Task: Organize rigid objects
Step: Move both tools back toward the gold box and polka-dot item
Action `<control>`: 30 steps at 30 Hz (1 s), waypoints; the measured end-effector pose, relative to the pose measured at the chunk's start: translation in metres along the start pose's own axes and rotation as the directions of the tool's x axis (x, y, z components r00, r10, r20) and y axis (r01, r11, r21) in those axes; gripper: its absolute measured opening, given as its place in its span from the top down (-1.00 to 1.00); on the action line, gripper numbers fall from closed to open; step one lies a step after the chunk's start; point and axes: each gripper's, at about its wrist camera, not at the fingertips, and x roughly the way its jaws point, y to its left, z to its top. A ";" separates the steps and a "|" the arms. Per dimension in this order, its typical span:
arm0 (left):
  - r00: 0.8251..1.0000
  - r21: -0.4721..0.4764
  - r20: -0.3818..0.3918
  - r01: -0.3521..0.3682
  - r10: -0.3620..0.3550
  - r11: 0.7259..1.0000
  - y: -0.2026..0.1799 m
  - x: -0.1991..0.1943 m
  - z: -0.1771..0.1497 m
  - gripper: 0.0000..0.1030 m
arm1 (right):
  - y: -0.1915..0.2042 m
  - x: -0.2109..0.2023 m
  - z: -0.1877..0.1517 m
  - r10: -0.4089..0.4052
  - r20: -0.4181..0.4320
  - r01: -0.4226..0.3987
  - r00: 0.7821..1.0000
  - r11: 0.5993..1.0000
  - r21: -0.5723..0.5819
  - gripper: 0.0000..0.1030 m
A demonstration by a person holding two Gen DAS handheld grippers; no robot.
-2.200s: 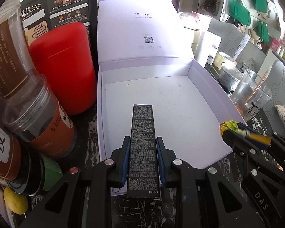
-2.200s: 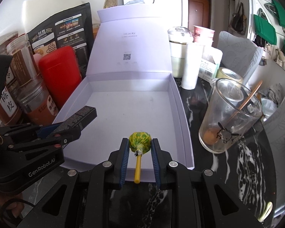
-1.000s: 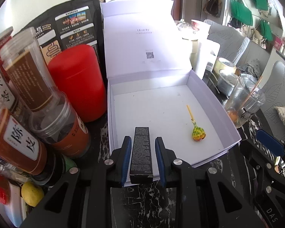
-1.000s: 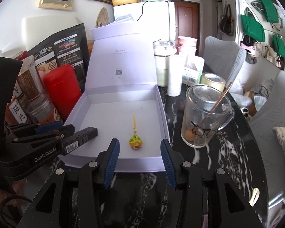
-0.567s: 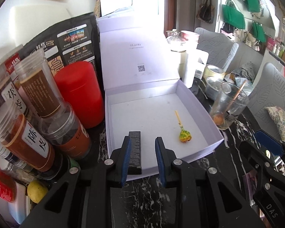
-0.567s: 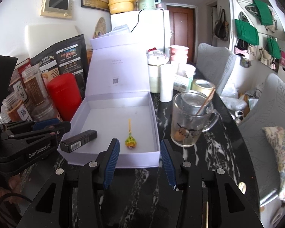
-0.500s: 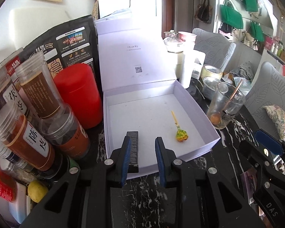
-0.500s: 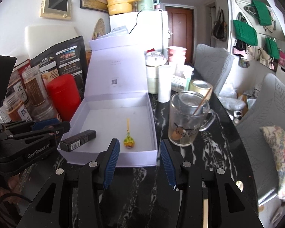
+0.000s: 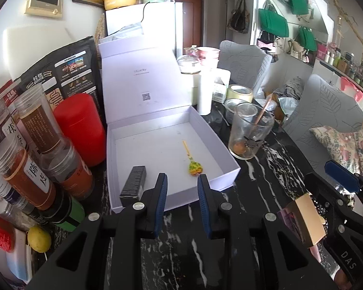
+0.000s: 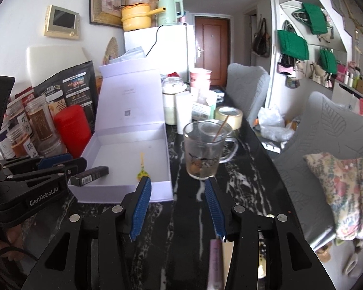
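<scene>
Lollipop [image 9: 195,168] lies in white box [image 9: 226,176] (lid up) on seemingly marble-patterned black table [image 9: 266,181].

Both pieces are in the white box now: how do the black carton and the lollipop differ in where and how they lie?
The black carton is a dark rectangular pack at the box's near-left corner, one end over the front rim. The lollipop is a green-yellow ball on a thin yellow stick, flat on the floor nearer the middle-right, stick pointing toward the lid. The carton is much bulkier than the lollipop. Both lie free, with no jaws on them.

Black marble table [image 9: 273,176]: white box [image 9: 220,145], glass mug [image 9: 250,130], jars [image 9: 70,166].
</scene>
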 end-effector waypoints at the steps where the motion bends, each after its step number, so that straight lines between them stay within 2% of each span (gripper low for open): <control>1: 1.000 0.006 0.000 0.009 -0.009 1.000 -0.004 -0.002 -0.001 0.51 | -0.001 -0.002 -0.001 -0.005 0.001 0.005 1.000 1.000 0.003 0.08; 14: 0.994 0.103 0.018 0.109 -0.111 0.989 -0.058 -0.024 -0.012 0.51 | -0.041 -0.049 -0.023 -0.117 0.019 0.115 0.993 0.990 0.077 0.07; 24: 0.983 0.172 -0.017 0.185 -0.185 0.968 -0.099 -0.027 -0.024 0.51 | -0.073 -0.078 -0.043 -0.207 0.007 0.204 0.978 0.969 0.139 0.06; 30: 0.966 0.164 -0.073 0.257 -0.249 0.952 -0.113 -0.020 -0.030 0.51 | -0.088 -0.084 -0.055 -0.239 -0.015 0.239 0.971 0.958 0.161 0.06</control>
